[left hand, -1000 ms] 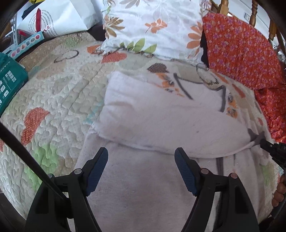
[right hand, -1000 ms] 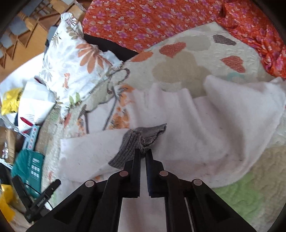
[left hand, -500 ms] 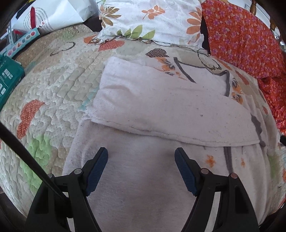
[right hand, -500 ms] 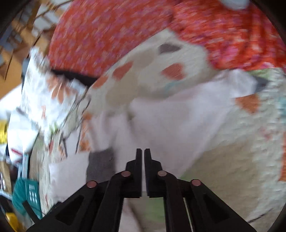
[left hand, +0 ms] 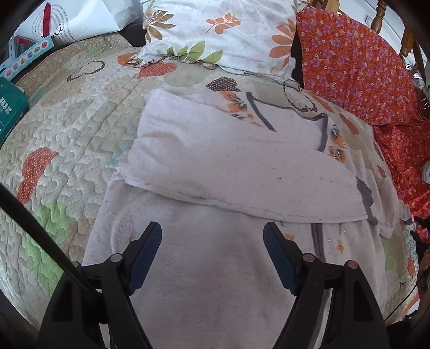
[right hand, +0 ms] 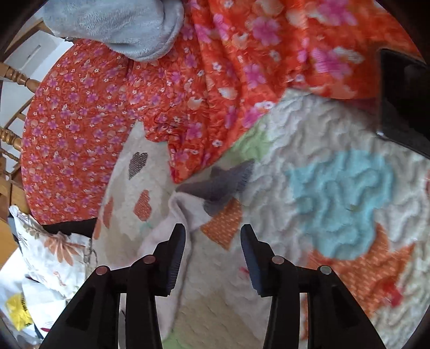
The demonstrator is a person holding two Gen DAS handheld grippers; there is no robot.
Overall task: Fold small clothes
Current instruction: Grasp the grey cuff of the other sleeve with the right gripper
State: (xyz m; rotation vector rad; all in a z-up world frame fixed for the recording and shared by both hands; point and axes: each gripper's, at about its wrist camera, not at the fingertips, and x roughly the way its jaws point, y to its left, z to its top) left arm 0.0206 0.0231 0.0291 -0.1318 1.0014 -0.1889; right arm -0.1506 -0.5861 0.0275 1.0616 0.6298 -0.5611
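Observation:
A small white garment (left hand: 215, 166) with grey trim and orange prints lies on the quilted bedspread (left hand: 67, 128), one half folded over the other. My left gripper (left hand: 212, 249) hovers open just above its near part, nothing between the fingers. In the right wrist view the garment's grey ribbed cuff (right hand: 223, 185) and a white sleeve end (right hand: 182, 212) lie on the quilt ahead of my right gripper (right hand: 212, 241). Its jaws are opening, with only bedspread between them; the left finger (right hand: 174, 257) is beside the sleeve edge.
A floral pillow (left hand: 220, 35) and orange flowered fabric (left hand: 349, 67) border the far side of the bed. A white bag (left hand: 72, 21) and a teal box (left hand: 10, 112) sit at far left. A grey fleece item (right hand: 115, 24) and a dark object (right hand: 403, 99) show in the right wrist view.
My right gripper let go of the grey cuff, swung away to the right and rolled, and its jaws parted. The folded half now lies flat. My left gripper stayed open in place.

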